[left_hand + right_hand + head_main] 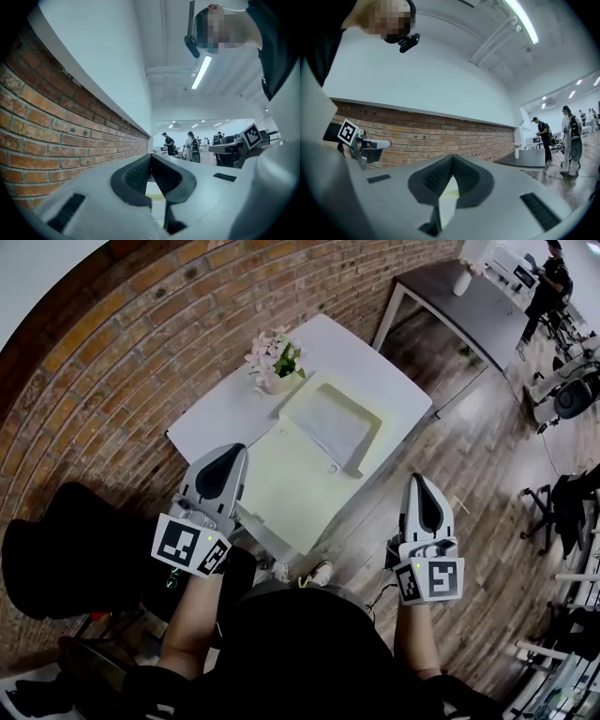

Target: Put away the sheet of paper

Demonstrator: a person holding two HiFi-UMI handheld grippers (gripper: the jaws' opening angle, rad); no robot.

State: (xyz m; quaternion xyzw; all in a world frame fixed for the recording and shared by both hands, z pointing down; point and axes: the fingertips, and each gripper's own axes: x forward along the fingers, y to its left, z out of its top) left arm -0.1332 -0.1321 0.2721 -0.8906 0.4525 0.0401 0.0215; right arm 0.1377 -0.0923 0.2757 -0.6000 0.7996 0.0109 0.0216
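The left gripper [232, 451] and right gripper [419, 482], fingers [138, 176] pressed together on nothing, hang short of the open case [281, 486]; paper [334, 424] lies inside, shutting it seemingly next.

Two light grey, wedge-shaped plastic tools are carried: the left gripper [236, 448] and the right gripper [416, 479]. Each is tapered to a point and inset with a black teardrop panel. A cube with black-and-white square markers [190, 547] is mounted at the rear of each. In the gripper views, dark ribbed pads [136, 176] and black rectangular slots [68, 212] are shown in the grey shells. A black top [300, 643] is worn, with the forearms left uncovered.
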